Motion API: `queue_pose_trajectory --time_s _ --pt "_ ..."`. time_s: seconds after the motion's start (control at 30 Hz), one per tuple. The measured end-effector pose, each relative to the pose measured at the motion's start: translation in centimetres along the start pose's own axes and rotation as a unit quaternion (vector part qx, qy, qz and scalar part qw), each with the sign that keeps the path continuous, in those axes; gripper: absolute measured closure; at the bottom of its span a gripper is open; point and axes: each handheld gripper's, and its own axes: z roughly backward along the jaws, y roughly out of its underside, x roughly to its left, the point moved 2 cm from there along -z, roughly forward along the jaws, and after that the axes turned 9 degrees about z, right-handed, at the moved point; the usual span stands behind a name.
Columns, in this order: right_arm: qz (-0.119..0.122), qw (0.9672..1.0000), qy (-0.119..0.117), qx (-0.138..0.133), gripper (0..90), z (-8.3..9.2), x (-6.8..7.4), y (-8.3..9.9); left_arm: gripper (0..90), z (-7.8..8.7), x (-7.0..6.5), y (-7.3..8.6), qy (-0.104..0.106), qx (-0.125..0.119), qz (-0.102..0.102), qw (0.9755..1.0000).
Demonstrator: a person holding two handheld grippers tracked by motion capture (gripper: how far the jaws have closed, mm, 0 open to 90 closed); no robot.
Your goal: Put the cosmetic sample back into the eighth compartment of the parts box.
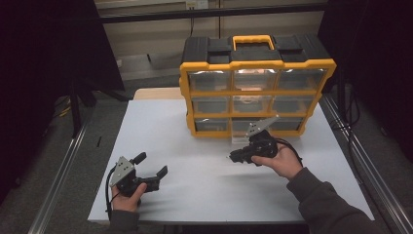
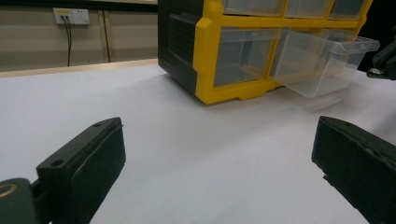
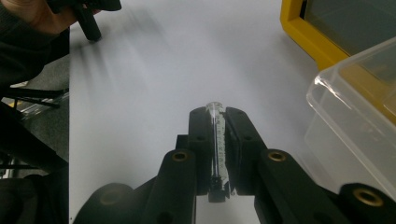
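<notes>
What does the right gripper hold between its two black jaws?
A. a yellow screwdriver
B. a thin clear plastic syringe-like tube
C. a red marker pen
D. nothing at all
B: in the right gripper view, the right gripper is shut on a thin clear plastic tube with a dark end, lying along its jaws.

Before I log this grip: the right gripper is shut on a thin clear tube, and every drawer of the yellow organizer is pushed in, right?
Not quite. One clear drawer in the bottom row is pulled out, as the left gripper view shows. The right gripper is shut on the thin clear tube.
</notes>
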Motion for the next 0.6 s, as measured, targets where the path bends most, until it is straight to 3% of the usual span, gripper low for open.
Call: queue_pose_trajectory --time_s 0.6 --pt "0.000 1.0000 -0.001 -0.005 81.5 1.7 -0.5 -1.3 2.8 0.0 0.0 0.0 -0.006 0.001 -0.003 1.0000"
